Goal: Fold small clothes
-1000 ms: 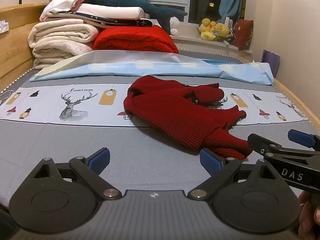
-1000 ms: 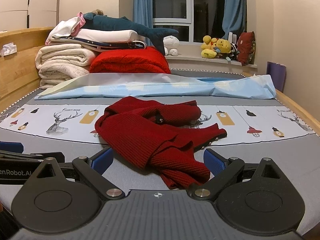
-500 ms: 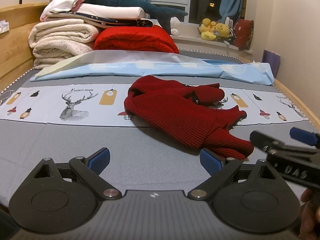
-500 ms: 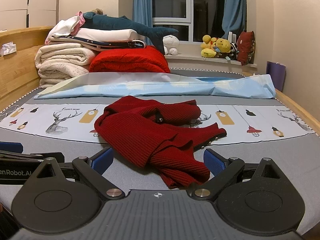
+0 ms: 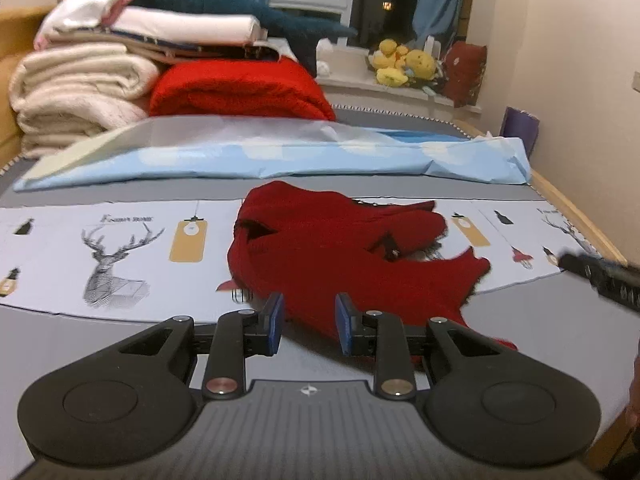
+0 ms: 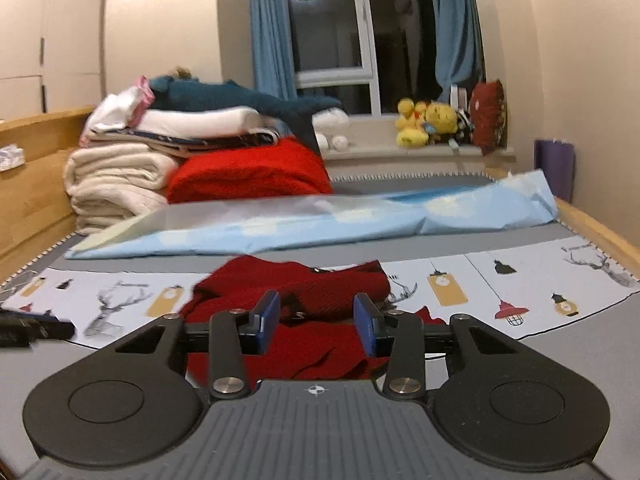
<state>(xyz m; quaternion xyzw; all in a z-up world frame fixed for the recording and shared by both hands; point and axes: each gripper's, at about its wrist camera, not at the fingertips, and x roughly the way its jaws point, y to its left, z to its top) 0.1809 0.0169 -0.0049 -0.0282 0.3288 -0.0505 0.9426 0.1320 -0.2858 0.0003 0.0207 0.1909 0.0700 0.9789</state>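
Observation:
A crumpled dark red knit sweater (image 5: 340, 252) lies on the grey bed with a printed deer panel (image 5: 116, 256). My left gripper (image 5: 308, 326) hovers at the sweater's near left edge, its blue pads (image 5: 274, 322) partly closed with a gap and nothing between them. My right gripper (image 6: 316, 322) sits low over the sweater (image 6: 304, 292) from the near side, its blue pads (image 6: 366, 326) partly closed with a gap and nothing gripped. The right gripper's tip shows at the right edge of the left wrist view (image 5: 600, 276).
A light blue sheet (image 5: 280, 156) lies folded across the bed behind the sweater. A stack of blankets (image 5: 80, 88) and a red blanket (image 5: 240, 88) stand at the back left. Wooden bed rails run along both sides (image 6: 600, 232). Plush toys (image 6: 428, 120) sit on the windowsill.
Both grippers have narrowed from wide open to a small gap and moved forward over the sweater. The right gripper's view has tilted upward.

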